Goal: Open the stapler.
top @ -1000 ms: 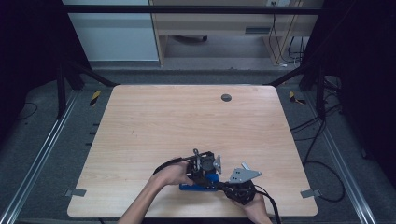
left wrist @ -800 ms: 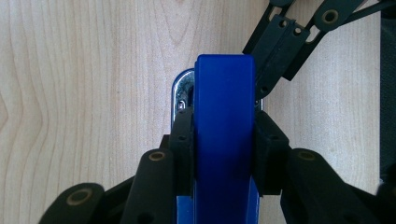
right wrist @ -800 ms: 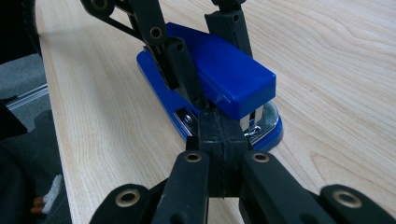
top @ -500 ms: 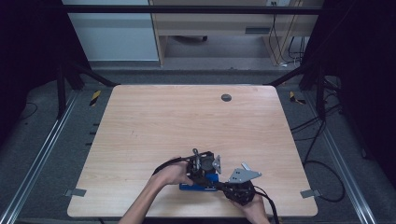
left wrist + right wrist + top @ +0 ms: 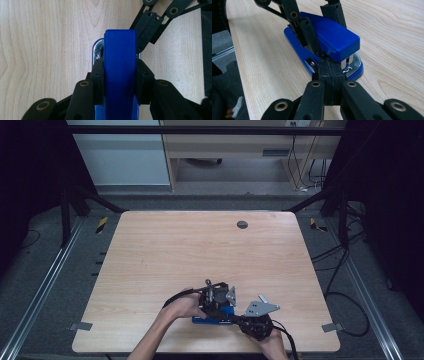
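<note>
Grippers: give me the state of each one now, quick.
Left gripper: shut on the blue stapler, jaws clamping its top from both sides.
Right gripper: shut, jaws pressed together at the stapler's front end, holding nothing.

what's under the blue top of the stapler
Under the stapler's blue top sits its blue base with a shiny metal plate at the front. The left claw grips the top's sides, covering the middle; the rear is hidden.

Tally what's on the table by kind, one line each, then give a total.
Blue stapler: 1
Handheld grippers: 2, the left gripper with its jaws shut on the stapler's sides and the right gripper with its jaws shut at the stapler's front
Round dark grommet near the far edge: 1
Total: 4
</note>
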